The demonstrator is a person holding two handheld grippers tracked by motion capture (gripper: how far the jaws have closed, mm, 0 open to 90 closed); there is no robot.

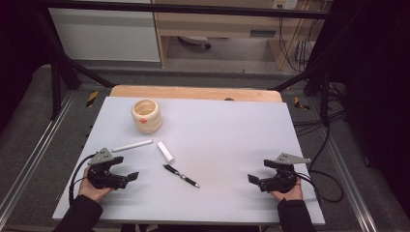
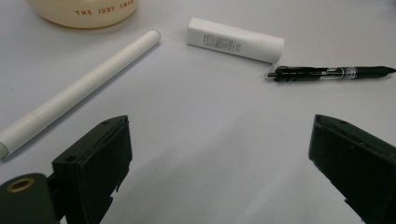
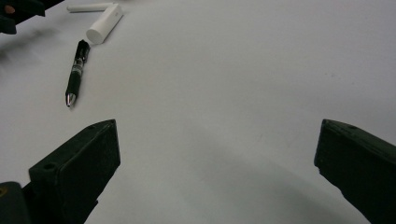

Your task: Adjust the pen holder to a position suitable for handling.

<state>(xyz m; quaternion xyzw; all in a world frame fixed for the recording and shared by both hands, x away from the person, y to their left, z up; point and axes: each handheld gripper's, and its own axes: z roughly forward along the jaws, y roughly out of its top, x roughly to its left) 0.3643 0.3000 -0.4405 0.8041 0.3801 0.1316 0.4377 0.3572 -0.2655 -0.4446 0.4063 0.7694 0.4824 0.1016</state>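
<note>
We hold our left gripper (image 1: 124, 170) low over the near left part of the table (image 1: 232, 140), jaws spread wide with bare tabletop between them. Our right gripper (image 1: 257, 175) sits at the near right, well apart from the left one, its jaws also wide open and holding nothing. Both point inward toward the middle of the table.

Nearest to the left gripper, in the high view, is the pen (image 1: 181, 175), lying flat just to its right and pointing slantwise toward the near right. In the left gripper view the pen (image 2: 330, 73) lies ahead of the right jaw, crosswise, its tip toward the middle. In the right gripper view the pen (image 3: 77, 72) lies ahead of the left jaw, its silver tip turned toward the jaws.

Just beyond the left gripper lies the white stick (image 1: 132, 145), long and thin, close to the gripper's grey plate but not touching it. In the left gripper view the stick (image 2: 79, 87) runs slantwise from beside the left jaw up toward the far middle.

A little farther, between the stick and the pen, lies the tube (image 1: 165, 152), short, thick and white. In the left gripper view the tube (image 2: 235, 40) carries small print and lies just past the pen, apart from it. In the right gripper view the tube (image 3: 104, 24) lies right beyond the pen's butt end.

Farthest from both grippers stands the cream pot (image 1: 146, 116), upright with ribbed sides, well beyond the left gripper. Its lower edge (image 2: 84, 13) with orange lettering shows ahead of the stick's far end.
</note>
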